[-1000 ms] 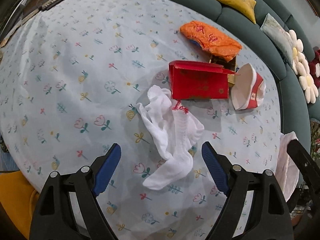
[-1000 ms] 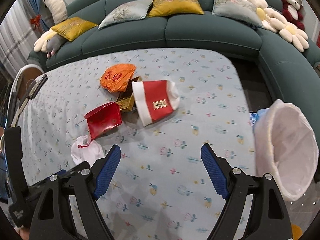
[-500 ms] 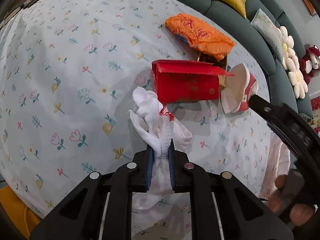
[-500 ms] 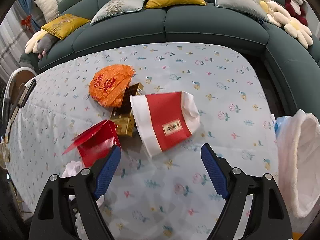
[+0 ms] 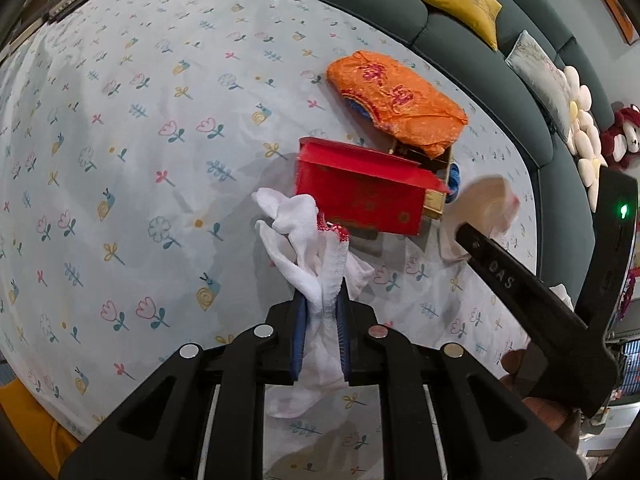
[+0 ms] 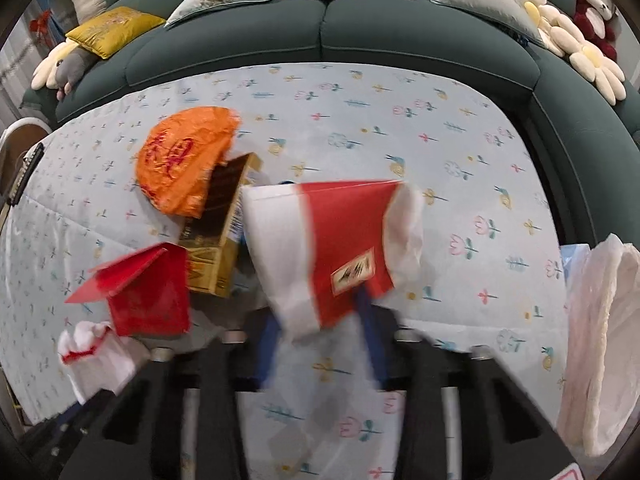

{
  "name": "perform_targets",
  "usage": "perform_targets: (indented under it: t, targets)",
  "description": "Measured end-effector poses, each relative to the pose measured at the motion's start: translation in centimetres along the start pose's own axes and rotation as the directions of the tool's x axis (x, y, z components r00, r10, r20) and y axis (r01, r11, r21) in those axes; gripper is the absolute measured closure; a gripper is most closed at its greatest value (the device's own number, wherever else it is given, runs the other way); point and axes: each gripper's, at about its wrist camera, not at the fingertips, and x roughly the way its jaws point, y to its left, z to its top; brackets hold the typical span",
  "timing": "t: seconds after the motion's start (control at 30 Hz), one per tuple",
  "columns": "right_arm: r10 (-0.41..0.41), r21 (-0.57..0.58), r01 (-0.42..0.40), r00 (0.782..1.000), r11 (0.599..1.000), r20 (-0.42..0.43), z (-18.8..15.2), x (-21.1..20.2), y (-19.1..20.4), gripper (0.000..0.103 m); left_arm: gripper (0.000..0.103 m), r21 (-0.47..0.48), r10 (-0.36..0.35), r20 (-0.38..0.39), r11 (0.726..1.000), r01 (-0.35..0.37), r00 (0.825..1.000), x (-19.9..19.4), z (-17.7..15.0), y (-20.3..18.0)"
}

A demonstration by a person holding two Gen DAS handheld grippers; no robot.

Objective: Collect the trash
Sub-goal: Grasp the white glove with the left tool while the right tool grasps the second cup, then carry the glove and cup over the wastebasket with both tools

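On the counter (image 5: 120, 128), at left, the left gripper (image 5: 321, 332) has its jaws nearly closed, clamping the white net wrapper (image 5: 316, 280). Toward the right, the right gripper (image 6: 320, 336) has just closed its jaws onto the near edge of the red-and-white paper cup (image 6: 332, 248). Both pickups are in hand; next, each needs carrying right to the lined bin (image 6: 600, 344).

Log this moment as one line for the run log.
left tongs: shut on white cloth | right tongs: just closed on red-and-white paper bag | bin bag: open at right
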Motion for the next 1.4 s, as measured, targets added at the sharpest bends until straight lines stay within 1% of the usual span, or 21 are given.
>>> perform_targets:
  t: [0.1,0.33,0.5,0.67,0.93,1.07,1.4]
  targets:
    - [0.006,0.007,-0.006,1.0,1.0,0.005,-0.7,-0.8,-1.4,0.099,0.09,0.017,-0.001,0.002,1.0,0.001,1.0,-0.1,-0.3,-0.9]
    - [0.04,0.057,-0.043,0.998,0.997,0.039,-2.6,-4.1,-4.9,0.1,0.09,0.072,-0.01,0.003,0.997,0.009,1.0,-0.9,-1.8,-4.2]
    - [0.057,0.081,-0.063,0.995,0.995,0.076,-4.0,-7.4,-7.5,0.1,0.09,0.14,-0.03,0.02,0.99,0.027,0.999,-2.6,-3.5,-8.1]
    - [0.057,0.111,-0.07,0.992,0.991,0.117,-5.6,-10.6,-10.9,0.1,0.09,0.226,-0.06,0.032,0.973,0.051,0.998,-4.2,-5.7,-12.6]
    - [0.023,0.209,-0.06,0.984,0.976,0.176,-8.3,-14.7,-17.7,0.1,0.09,0.369,-0.098,0.036,0.926,0.078,0.994,-5.8,-9.3,-19.7]
    - [0.0,0.256,-0.051,0.98,0.965,0.197,-9.6,-16.2,-21.1,0.1,0.09,0.439,-0.11,0.033,0.895,0.084,0.993,-6.2,-11.4,-23.3]
    - [-0.05,0.385,-0.04,0.974,0.922,0.223,-12.6,-18.1,-29.0,0.1,0.09,0.556,-0.119,0.008,0.826,0.094,0.993,-5.8,-15.5,-30.5]
